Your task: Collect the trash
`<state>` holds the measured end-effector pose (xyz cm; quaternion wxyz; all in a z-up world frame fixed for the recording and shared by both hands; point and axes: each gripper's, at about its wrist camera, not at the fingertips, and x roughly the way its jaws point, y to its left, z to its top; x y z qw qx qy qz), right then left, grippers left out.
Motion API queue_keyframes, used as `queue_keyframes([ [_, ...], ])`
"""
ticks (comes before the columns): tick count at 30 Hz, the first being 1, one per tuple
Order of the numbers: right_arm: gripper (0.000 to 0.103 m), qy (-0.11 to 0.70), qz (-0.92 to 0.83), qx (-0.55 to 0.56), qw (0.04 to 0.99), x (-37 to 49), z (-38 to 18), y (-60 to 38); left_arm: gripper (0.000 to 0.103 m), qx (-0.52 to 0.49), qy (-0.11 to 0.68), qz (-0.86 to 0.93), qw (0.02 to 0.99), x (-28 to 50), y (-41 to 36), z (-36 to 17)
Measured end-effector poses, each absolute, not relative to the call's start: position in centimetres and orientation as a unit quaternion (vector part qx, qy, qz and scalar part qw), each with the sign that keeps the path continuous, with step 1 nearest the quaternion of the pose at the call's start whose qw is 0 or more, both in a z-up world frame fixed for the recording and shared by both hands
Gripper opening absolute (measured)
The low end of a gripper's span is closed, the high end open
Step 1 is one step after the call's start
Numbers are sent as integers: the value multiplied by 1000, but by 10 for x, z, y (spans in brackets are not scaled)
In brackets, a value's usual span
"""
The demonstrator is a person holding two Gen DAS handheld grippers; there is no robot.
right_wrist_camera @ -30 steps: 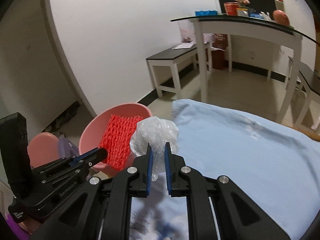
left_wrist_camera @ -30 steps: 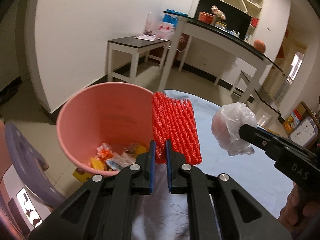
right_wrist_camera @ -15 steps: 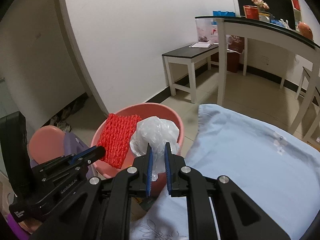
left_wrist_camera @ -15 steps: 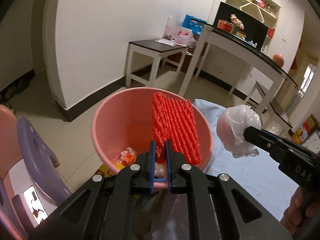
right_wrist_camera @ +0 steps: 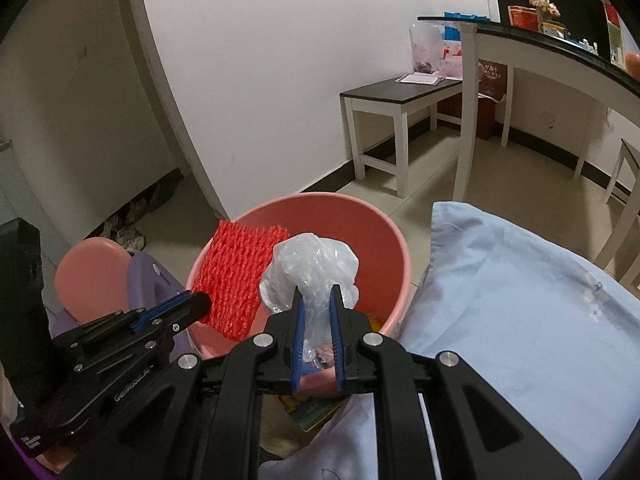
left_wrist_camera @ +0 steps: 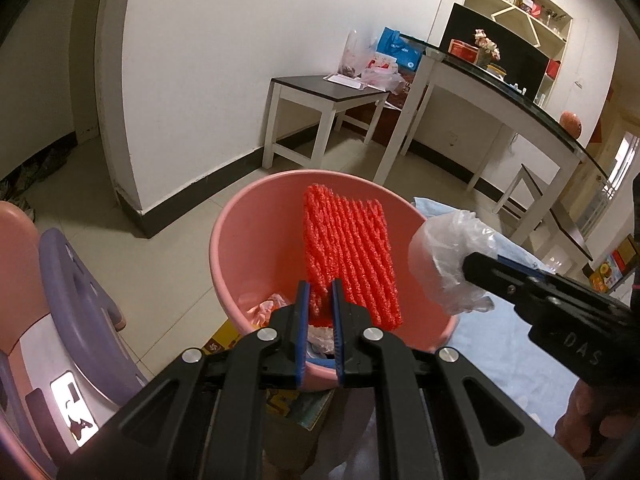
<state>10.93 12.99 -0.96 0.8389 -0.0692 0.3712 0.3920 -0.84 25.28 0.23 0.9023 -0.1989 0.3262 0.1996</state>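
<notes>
Two grippers over the pink bucket (left_wrist_camera: 240, 248)
Left gripper (left_wrist_camera: 320, 304) pinches red foam netting (left_wrist_camera: 348, 256); right gripper (right_wrist_camera: 316, 312), just beside it, pinches a crumpled plastic bag (right_wrist_camera: 312, 272)

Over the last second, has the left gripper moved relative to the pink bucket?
Yes. The left gripper and its red foam net moved off the blue cloth, over the pink bucket.

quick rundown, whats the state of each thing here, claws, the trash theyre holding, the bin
left claw: shut on red foam net
red foam net: held upright over the bin's opening, not dropped
right claw: shut on crumpled plastic bag
crumpled plastic bag: held above the bin, not released
pink bin: open, upright, partly filled with trash at the bottom
blue cloth: spread flat beside the bin
</notes>
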Motion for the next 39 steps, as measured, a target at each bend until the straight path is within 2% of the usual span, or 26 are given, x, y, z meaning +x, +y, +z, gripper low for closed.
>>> queue_keyframes([
  [5,13,375,392,-72,837,114,-17,136,13,-201,330,200,900,-6,257,0],
  [7,15,377,392,-72,837,117,-20,137,18,-198,332,198,901,-4,257,-2],
  [14,19,379,392,-76,835,121,-25,141,21,-196,332,196,902,-2,256,-3],
  [17,23,378,393,-75,835,121,-25,140,28,-196,332,195,902,-1,257,-3],
  [21,39,370,397,-70,837,120,-23,137,29,-196,331,193,903,0,255,-2],
  [25,42,361,400,-67,840,118,-17,133,34,-193,331,193,903,1,253,-1],
  [39,60,333,385,-61,859,98,5,92,35,-175,323,189,911,-1,237,11],
])
